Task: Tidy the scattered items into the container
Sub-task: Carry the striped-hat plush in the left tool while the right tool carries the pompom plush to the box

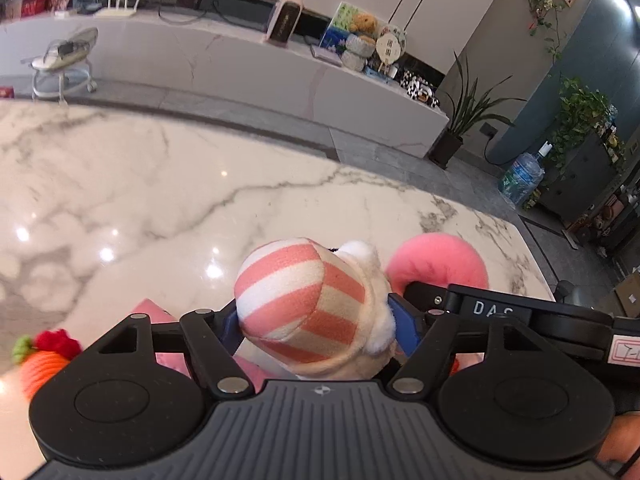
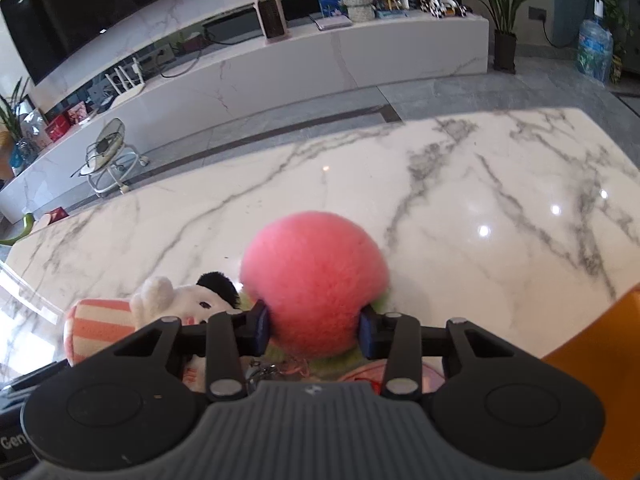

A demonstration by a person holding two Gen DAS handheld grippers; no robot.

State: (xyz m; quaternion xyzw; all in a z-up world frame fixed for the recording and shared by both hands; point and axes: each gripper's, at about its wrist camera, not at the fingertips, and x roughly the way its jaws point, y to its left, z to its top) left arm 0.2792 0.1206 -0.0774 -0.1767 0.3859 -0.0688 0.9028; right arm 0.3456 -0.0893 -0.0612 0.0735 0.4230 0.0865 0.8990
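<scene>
I am holding one toy in each gripper, so the tidying is midway at best. My left gripper [image 1: 318,322] is closing its jaws around a striped plush toy [image 1: 304,300] at the lower centre of the left wrist view; the blue pads are flanking it and seem to be pressing its sides. My right gripper [image 2: 312,330] is clamping its jaws on a pink fluffy ball [image 2: 314,280], which is bulging above the pads. Both toys are sitting over the marble desk [image 2: 480,184], close together. I am not seeing any container clearly: pink and green shapes below the jaws are cut off by the gripper bodies, and an orange knitted item [image 1: 44,360] at the lower left is only partly showing.
</scene>
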